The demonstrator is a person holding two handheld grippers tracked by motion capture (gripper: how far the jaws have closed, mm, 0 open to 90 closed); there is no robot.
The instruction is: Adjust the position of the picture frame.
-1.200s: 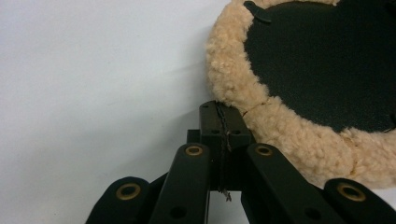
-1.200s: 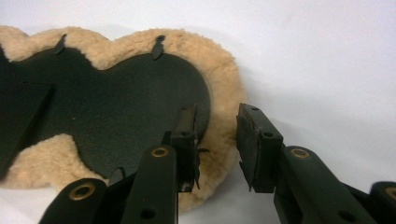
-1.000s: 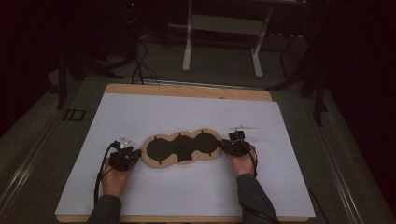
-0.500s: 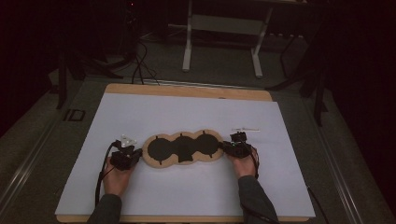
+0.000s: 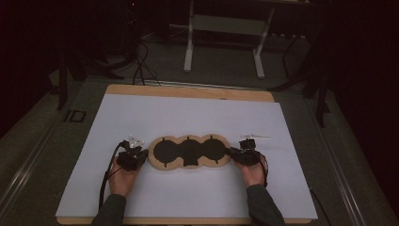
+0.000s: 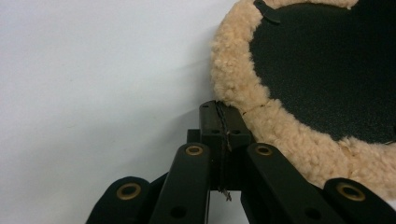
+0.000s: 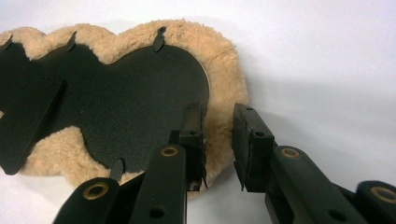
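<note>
A three-lobed pad (image 5: 190, 153) with black faces and a tan fleece rim lies flat on the white table cover. My left gripper (image 5: 141, 156) is at the pad's left end. In the left gripper view its jaws (image 6: 218, 109) are shut, tips touching the fleece rim (image 6: 233, 56), with nothing thick between them. My right gripper (image 5: 234, 153) is at the pad's right end. In the right gripper view its jaws (image 7: 219, 116) straddle the fleece rim (image 7: 224, 60), one on the black face (image 7: 116, 102), the other outside, closed on the rim.
The white cover (image 5: 188, 117) lies on a wooden tabletop whose far edge (image 5: 188, 91) shows. A small white object (image 5: 256, 137) lies just beyond the right hand. A metal stand (image 5: 223, 28) and cables (image 5: 141, 61) are on the floor behind the table.
The right hand and the pad have shifted slightly to the right. The left hand has stayed almost where it was.
</note>
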